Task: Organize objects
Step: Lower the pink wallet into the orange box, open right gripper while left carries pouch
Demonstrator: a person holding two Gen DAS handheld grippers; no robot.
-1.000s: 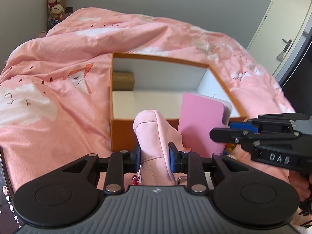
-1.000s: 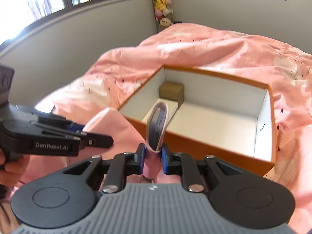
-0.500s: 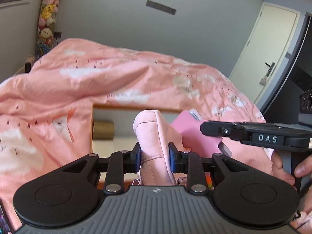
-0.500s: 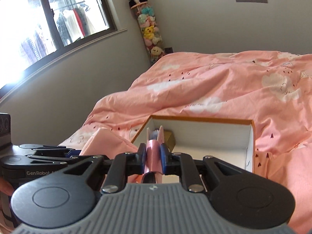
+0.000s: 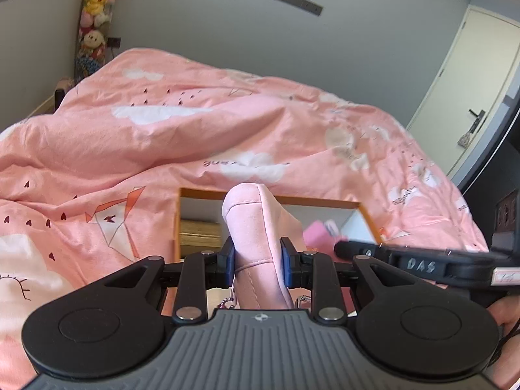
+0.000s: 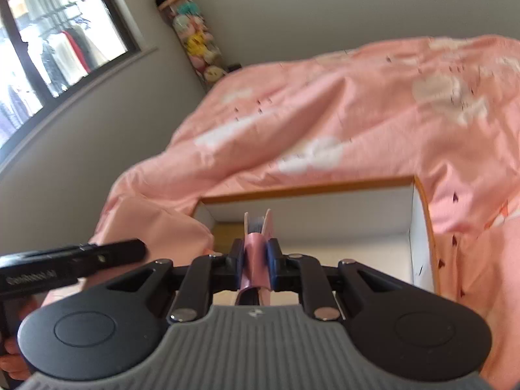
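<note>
Pink pouch and pink case held over an open box on the bed

A soft pink fabric pouch [image 5: 256, 227] stood upright, clamped at its middle. A slim pink case [image 6: 256, 243] was held edge-on, its two flaps parted at the top. Beyond both sat an orange, white-lined box [image 6: 422, 221], open, with a small brown box [image 5: 200, 234] in one corner.

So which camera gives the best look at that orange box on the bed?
The right wrist view: the orange box shows its white inside, far wall and right side. In the left wrist view the orange box is mostly hidden behind the pink pouch that the left gripper holds.
</note>
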